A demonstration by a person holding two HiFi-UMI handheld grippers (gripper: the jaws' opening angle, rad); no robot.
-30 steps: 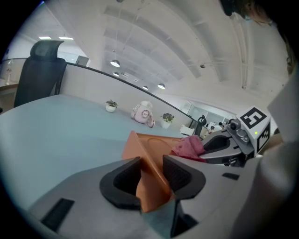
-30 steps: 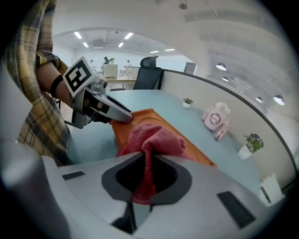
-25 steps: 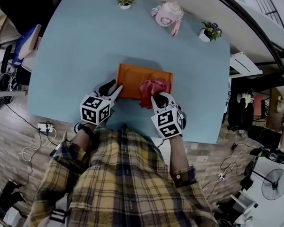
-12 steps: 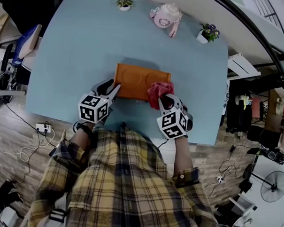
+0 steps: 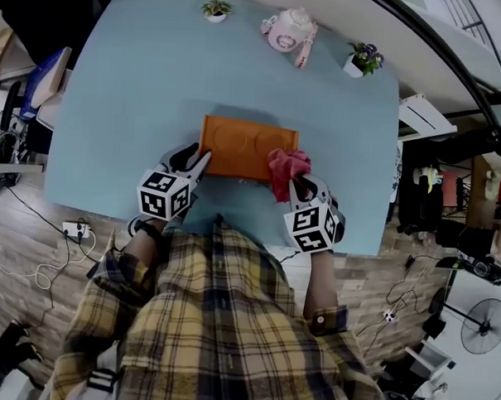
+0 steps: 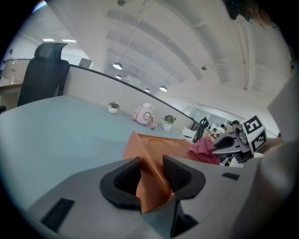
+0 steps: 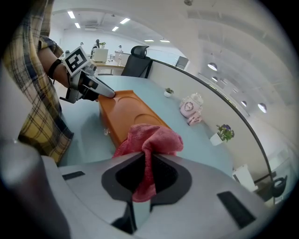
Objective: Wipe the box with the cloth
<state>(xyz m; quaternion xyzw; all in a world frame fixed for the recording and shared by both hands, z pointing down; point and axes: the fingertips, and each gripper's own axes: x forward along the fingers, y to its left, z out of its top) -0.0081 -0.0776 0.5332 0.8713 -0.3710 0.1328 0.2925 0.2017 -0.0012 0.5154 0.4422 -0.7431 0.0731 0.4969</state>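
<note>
While the left gripper (image 5: 204, 158) clamps the near-left corner of the orange box (image 5: 245, 145) by the near edge of the table (image 5: 139, 91), the right gripper (image 5: 294, 184) pinches the pink cloth (image 5: 287, 166) at the box's right end; a sideways push could carry it off, or twist the box loose.

An office, with swivel chair (image 6: 44, 70) and ceiling strip lights (image 7: 124, 20).

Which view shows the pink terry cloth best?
Right gripper view: the pink terry cloth fills the centre, pinched in the right hand-held gripper, at the end of the orange rectangular box. Head view shows it small at the box's right end; left gripper view, a sliver beyond the box.
</note>
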